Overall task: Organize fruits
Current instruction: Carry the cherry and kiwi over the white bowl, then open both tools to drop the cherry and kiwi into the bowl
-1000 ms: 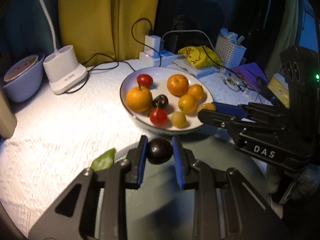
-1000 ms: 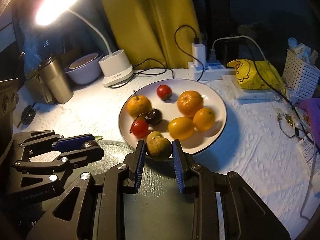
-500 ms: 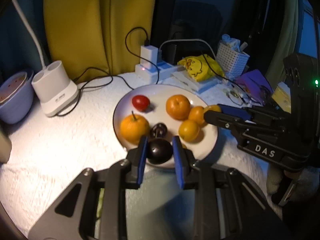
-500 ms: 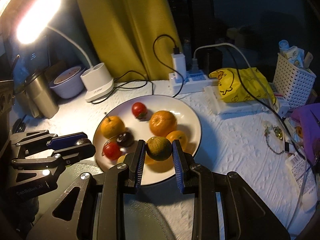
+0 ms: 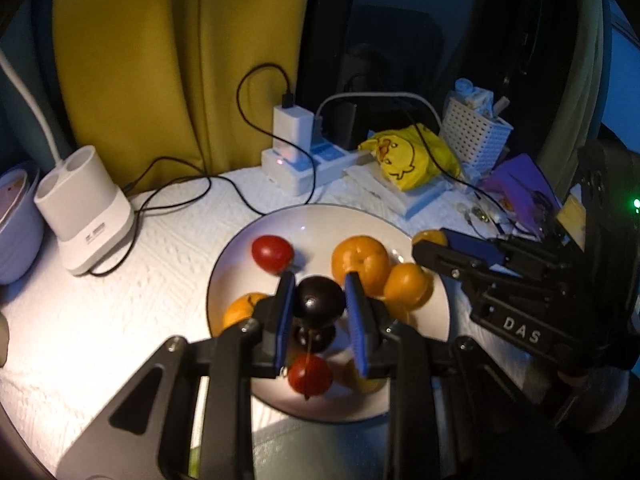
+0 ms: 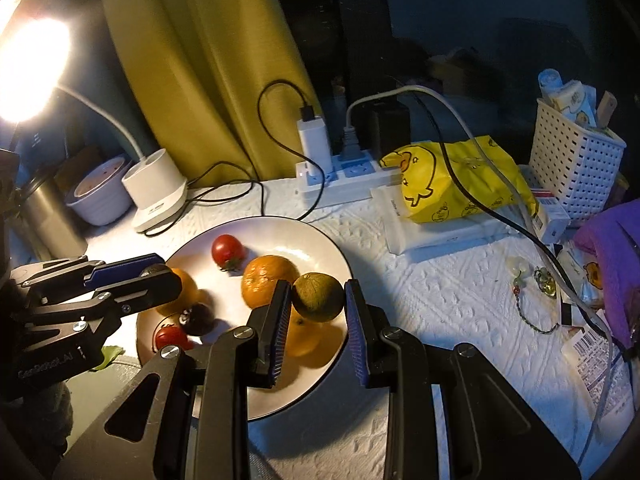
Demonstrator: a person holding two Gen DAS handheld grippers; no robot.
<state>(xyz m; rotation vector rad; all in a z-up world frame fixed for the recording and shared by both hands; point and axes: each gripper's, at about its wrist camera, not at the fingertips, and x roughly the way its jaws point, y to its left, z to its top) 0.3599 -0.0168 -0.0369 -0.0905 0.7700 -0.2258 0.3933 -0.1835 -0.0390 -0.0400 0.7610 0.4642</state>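
A white plate [image 5: 320,216] [image 6: 320,240] holds oranges [image 5: 360,258] [image 6: 268,280], red tomatoes [image 5: 270,252] [image 6: 226,248] and a dark cherry [image 6: 198,318]. My left gripper [image 5: 320,306] is shut on a dark plum [image 5: 320,300] and holds it over the middle of the plate. My right gripper [image 6: 318,304] is shut on a greenish-brown round fruit [image 6: 318,296] and holds it over the plate's right part. Each gripper shows in the other's view: the right one [image 5: 456,248], the left one [image 6: 132,276].
A lamp base [image 5: 86,216] and a lilac bowl [image 5: 16,220] stand at the left. A power strip with chargers and cables [image 5: 296,160], a yellow duck bag [image 6: 452,178] and a white basket [image 6: 572,168] line the back. A green leaf [image 6: 110,354] lies left of the plate.
Both grippers have moved forward and up over the plate, each still carrying its fruit. The plate now sits under the fingertips.
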